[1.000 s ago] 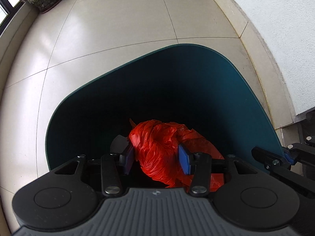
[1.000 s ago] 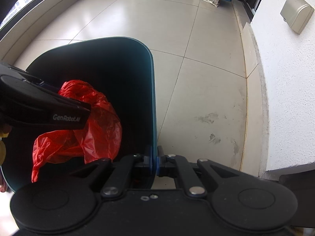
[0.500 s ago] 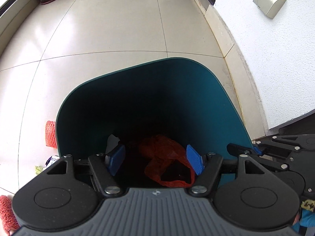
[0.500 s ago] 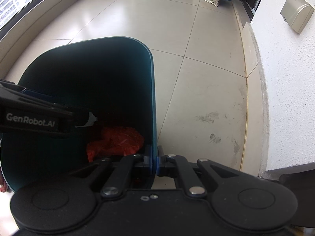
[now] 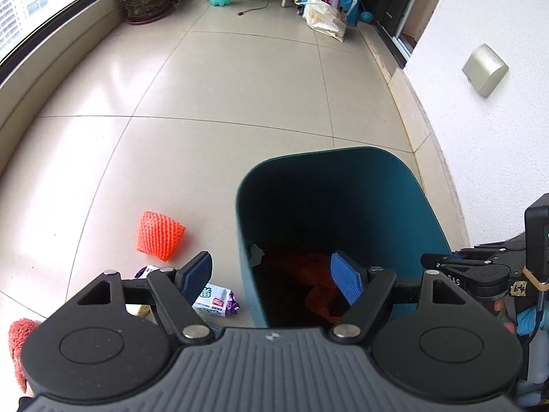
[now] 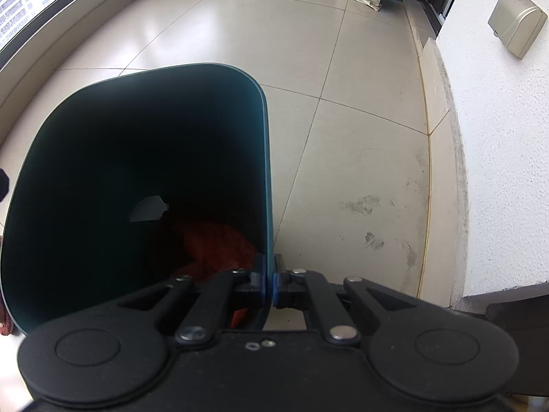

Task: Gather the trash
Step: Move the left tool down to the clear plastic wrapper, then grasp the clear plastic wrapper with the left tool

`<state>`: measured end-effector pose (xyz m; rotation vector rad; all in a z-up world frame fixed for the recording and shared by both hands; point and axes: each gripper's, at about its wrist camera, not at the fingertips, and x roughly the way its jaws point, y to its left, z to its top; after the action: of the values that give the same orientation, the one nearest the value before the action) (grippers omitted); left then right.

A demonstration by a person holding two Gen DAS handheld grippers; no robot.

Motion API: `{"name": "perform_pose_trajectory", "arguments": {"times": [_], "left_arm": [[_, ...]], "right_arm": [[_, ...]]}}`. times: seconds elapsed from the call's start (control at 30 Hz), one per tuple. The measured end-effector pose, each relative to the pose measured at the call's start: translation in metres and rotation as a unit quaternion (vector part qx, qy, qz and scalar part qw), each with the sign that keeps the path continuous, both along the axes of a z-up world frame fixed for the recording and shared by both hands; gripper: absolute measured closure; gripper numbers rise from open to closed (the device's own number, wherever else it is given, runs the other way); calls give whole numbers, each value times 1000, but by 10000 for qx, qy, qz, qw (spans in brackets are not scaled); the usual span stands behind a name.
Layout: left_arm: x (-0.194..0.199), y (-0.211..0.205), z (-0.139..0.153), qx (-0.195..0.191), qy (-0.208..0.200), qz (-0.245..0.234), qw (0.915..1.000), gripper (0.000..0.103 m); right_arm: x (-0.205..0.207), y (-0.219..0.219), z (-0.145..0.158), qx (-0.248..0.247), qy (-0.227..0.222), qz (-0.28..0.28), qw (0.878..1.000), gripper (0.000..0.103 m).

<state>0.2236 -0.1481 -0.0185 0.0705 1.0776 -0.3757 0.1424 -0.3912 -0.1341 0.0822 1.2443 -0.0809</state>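
The red plastic bag [image 5: 319, 285] now lies crumpled at the bottom of the teal bin [image 5: 377, 185], below and just ahead of the left claw [image 5: 274, 278]; a second ago that claw had the bag pinched between its blue pads, and since then its jaws have been opening and now stand wide with nothing between them, so the bag is dropped and that piece of trash is done; the claw has also lifted and drifted off to the left of the bin, its left finger over the floor and its right one over the bin's mouth; the right claw [image 6: 269, 281] is clamped tight on the bin's near rim, steadying it, just as before; outward from the left claw, an orange foam net [image 5: 159, 237] sits on the tiles ahead and to its left, and a small white and purple wrapper [image 5: 216, 300] lies just under its left finger; I'd judge those are next to be picked up.
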Motion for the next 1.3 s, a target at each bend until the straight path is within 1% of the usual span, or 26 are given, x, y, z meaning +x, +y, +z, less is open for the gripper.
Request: {"name": "perform_pose_trajectory", "arguments": {"times": [0.1,0.23,0.4,0.47,0.53,0.63,0.77,0.9,1.0,1.1,1.17,1.23,1.3], "left_arm": [[-4,24,6,92,-134,285,9995,22],[-1,58,-6,289,-84,610,9977,21],[8,85,-45,616,286,1035,9923,21],[7,95,-65,699,499,1193,9891,21],[10,97,-90,698,751,1333,9858,21],[9,94,-125,813,1044,1352,9819,21],[8,75,-168,1128,1130,1262,9791,21],[13,63,-205,1322,1293,1238,9749,21],[19,59,-234,1365,1506,1263,9709,21],[23,57,-252,1436,1637,1244,9680,21],[26,55,-268,1480,1775,1099,9667,21],[28,55,-278,1550,1863,1076,9642,22],[30,56,-286,1524,1966,1097,9623,23]], "right_arm": [[0,-1,2,6,-8,-23,10000,99],[0,0,1,-43,-20,-3,10000,99],[-1,1,0,-62,-24,4,10000,99],[-1,2,1,-53,-16,-17,10000,99],[0,2,1,-43,-12,-30,10000,99],[0,2,0,-63,-13,-24,10000,99],[-1,6,0,-138,-24,8,9999,99],[-1,8,-1,-149,-35,5,9999,99],[-2,9,-1,-167,-40,18,9999,99],[-2,9,-1,-145,-42,18,9999,99],[-1,7,-1,-106,-33,2,9999,99],[-1,5,-1,-78,-15,-11,10000,99],[1,3,0,-61,6,-14,10000,99]]}}
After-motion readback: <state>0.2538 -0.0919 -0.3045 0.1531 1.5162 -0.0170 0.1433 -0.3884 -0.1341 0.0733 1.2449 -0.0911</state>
